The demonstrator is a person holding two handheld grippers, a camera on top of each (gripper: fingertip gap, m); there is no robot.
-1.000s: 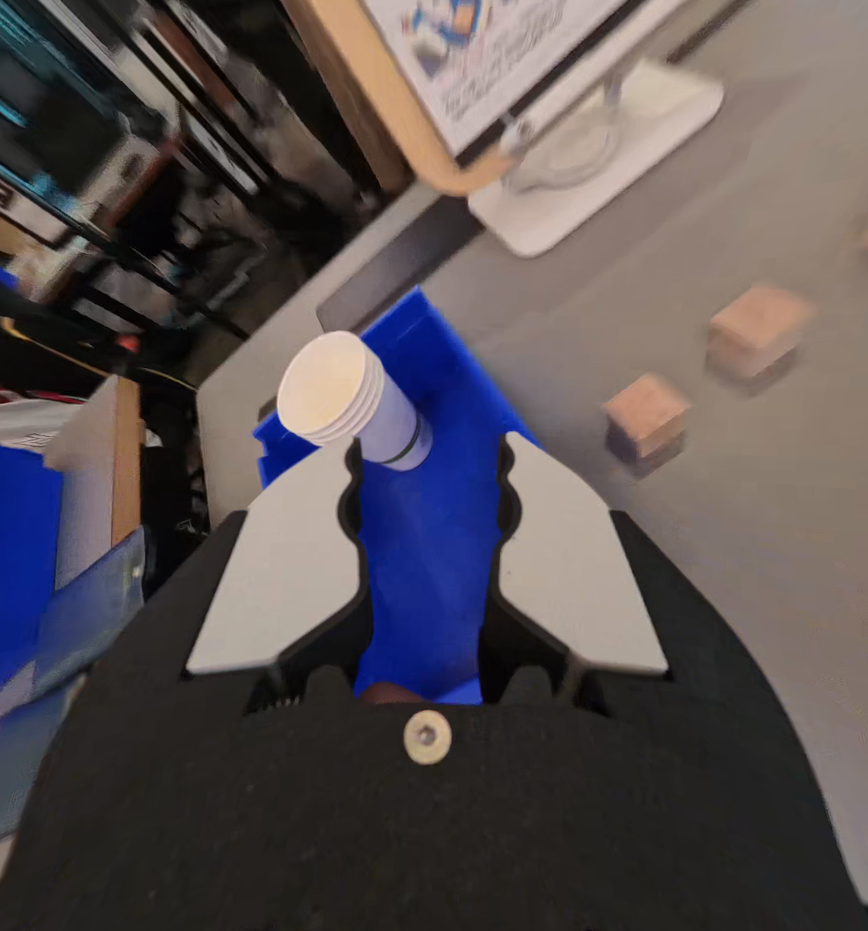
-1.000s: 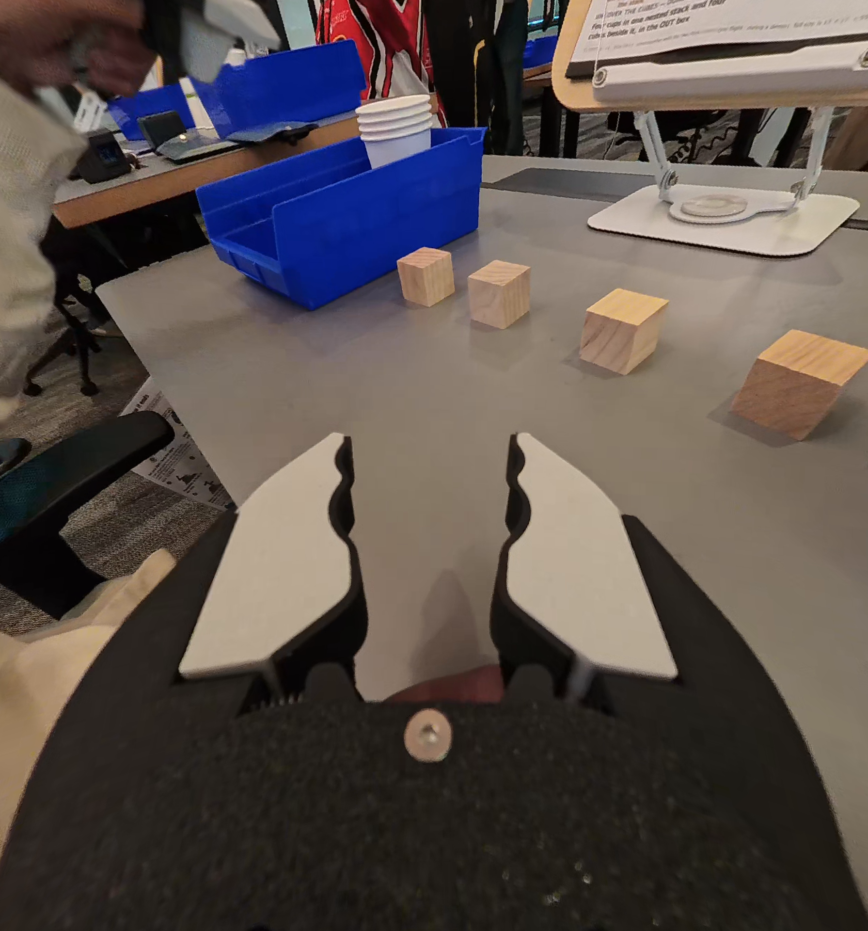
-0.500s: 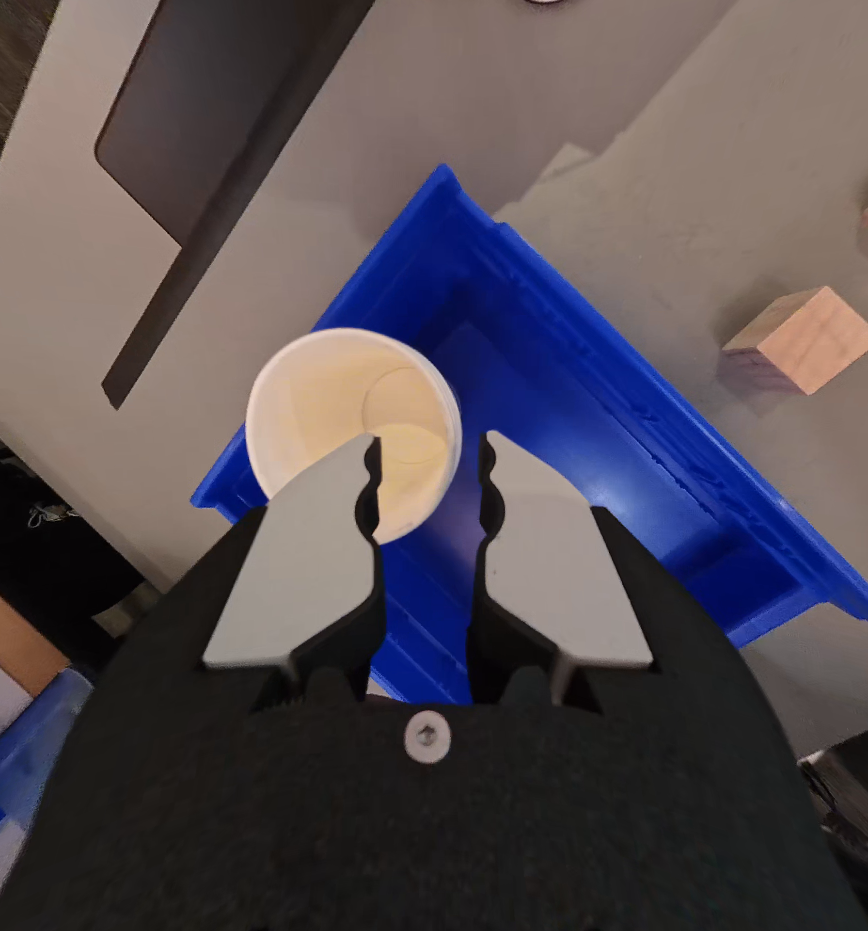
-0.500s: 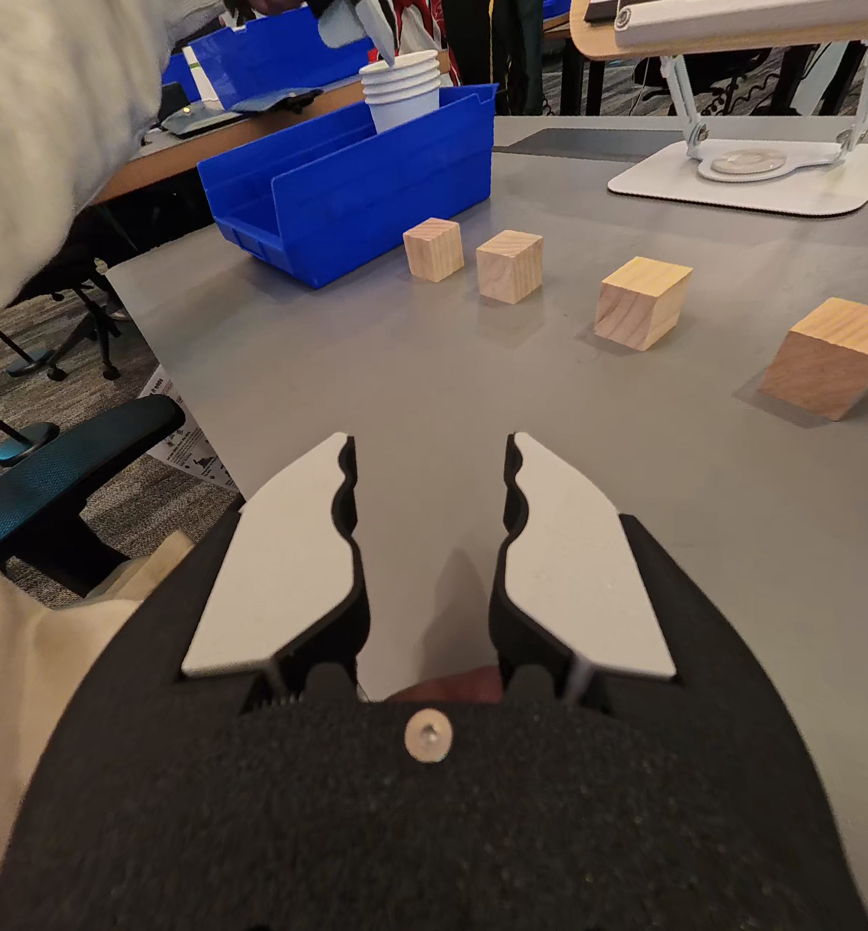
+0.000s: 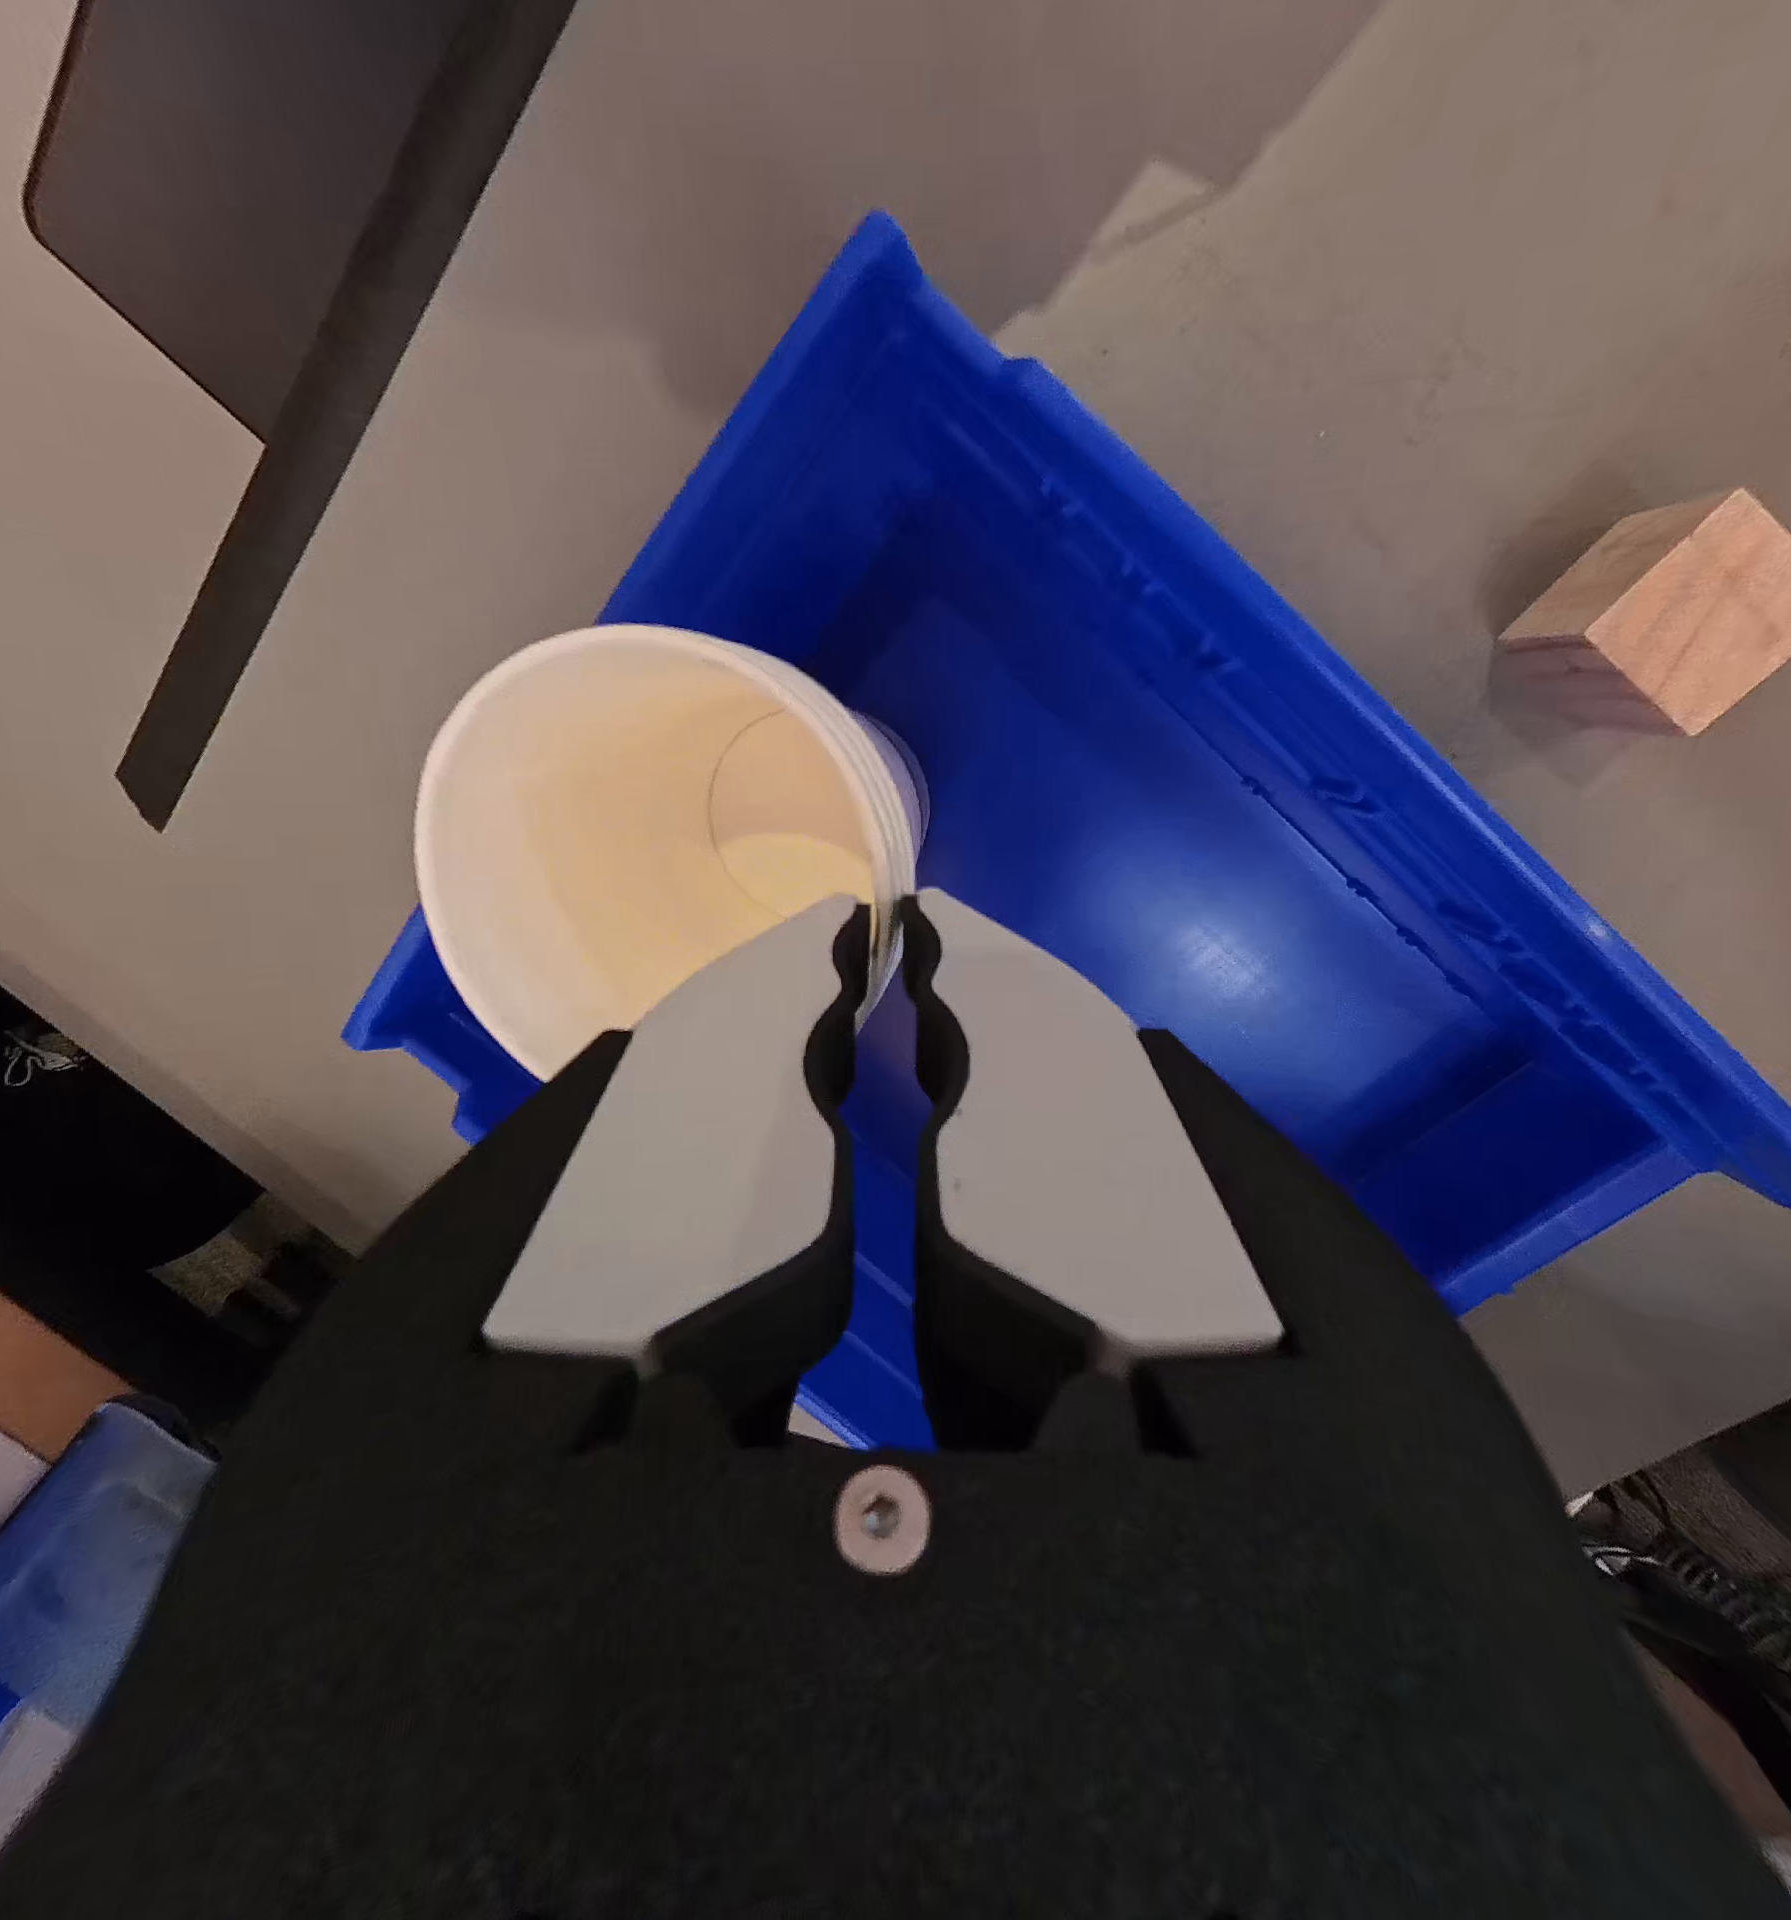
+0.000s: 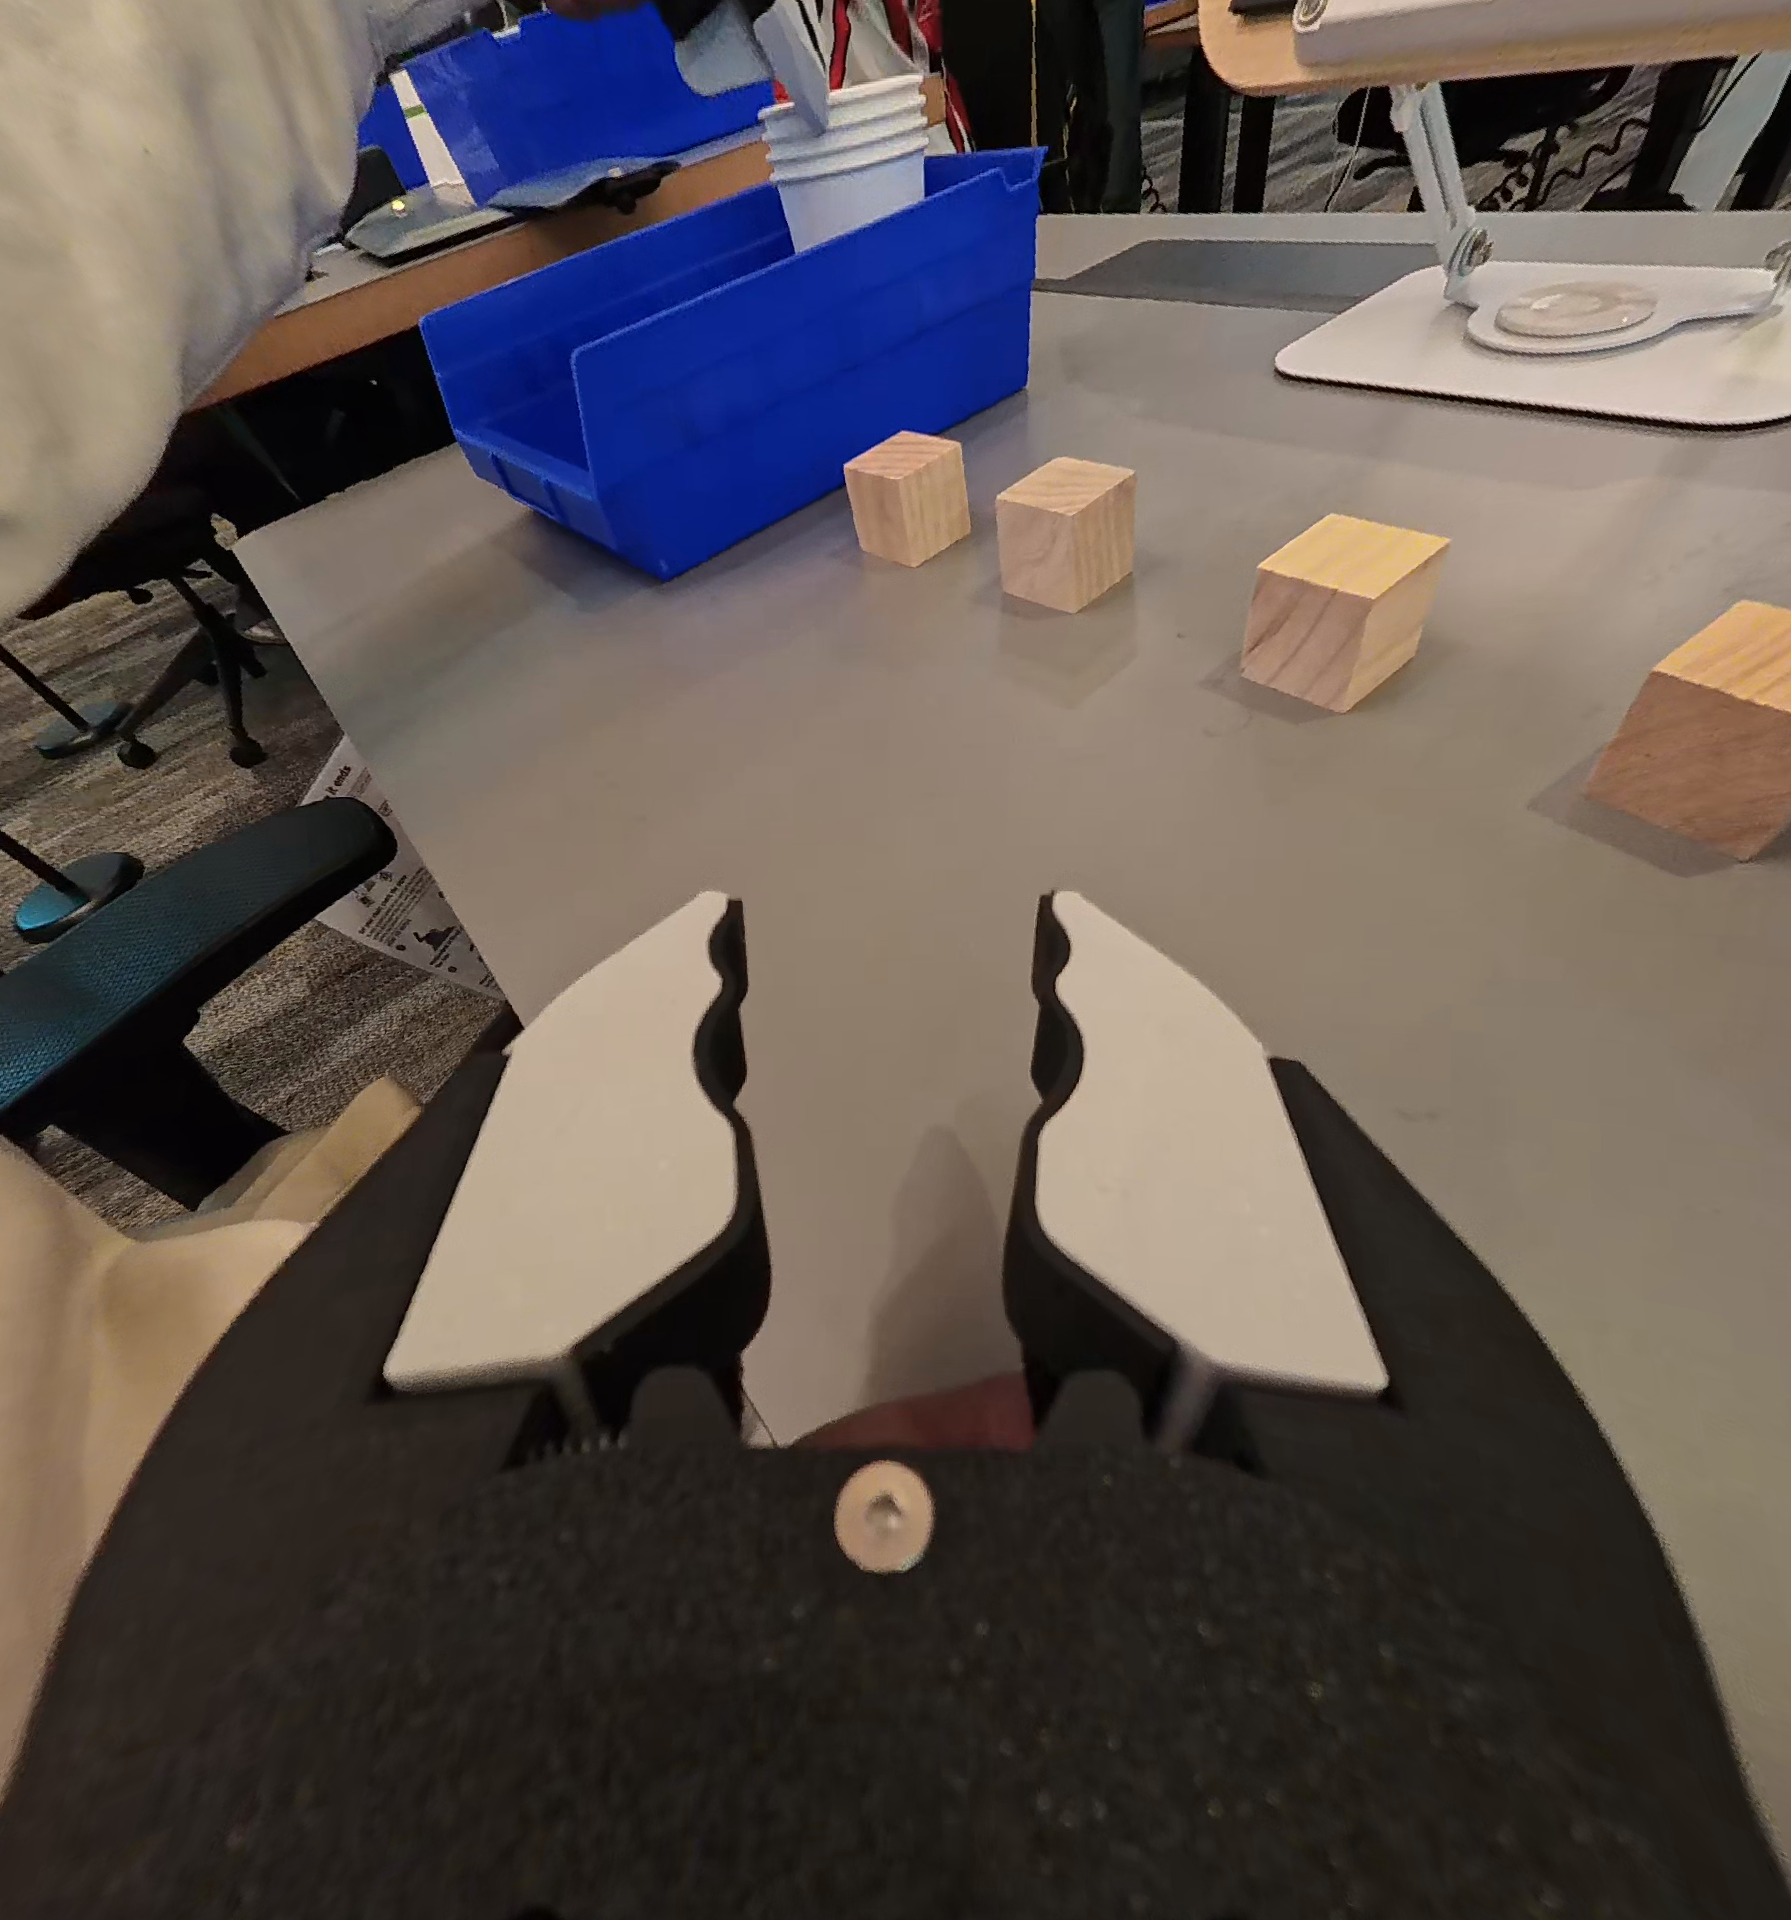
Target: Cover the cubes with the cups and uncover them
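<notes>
A nested stack of white paper cups (image 5: 652,831) stands in the far end of a blue bin (image 5: 1182,914). My left gripper (image 5: 878,914) points down from above and is shut on the rim of the top cup, one finger inside and one outside. In the right wrist view the stack (image 6: 849,156) shows in the bin (image 6: 766,353), with the left gripper's fingers (image 6: 797,73) at its rim. Several wooden cubes stand in a row on the grey table; the nearest to the bin (image 6: 906,497), then the others (image 6: 1065,532) (image 6: 1338,611) (image 6: 1732,727). My right gripper (image 6: 886,925) is open and empty, low over the table's near side.
A white stand base (image 6: 1577,343) sits at the table's back right under a tilted board. A black chair armrest (image 6: 143,966) is off the table's left edge. A person's light sleeve (image 6: 91,208) fills the upper left. Another blue bin (image 6: 579,94) stands on a desk behind.
My left gripper swung from a slanted view to straight above the bin, came down on the cup stack and closed on its rim. The right gripper drifted slightly and stayed open.
</notes>
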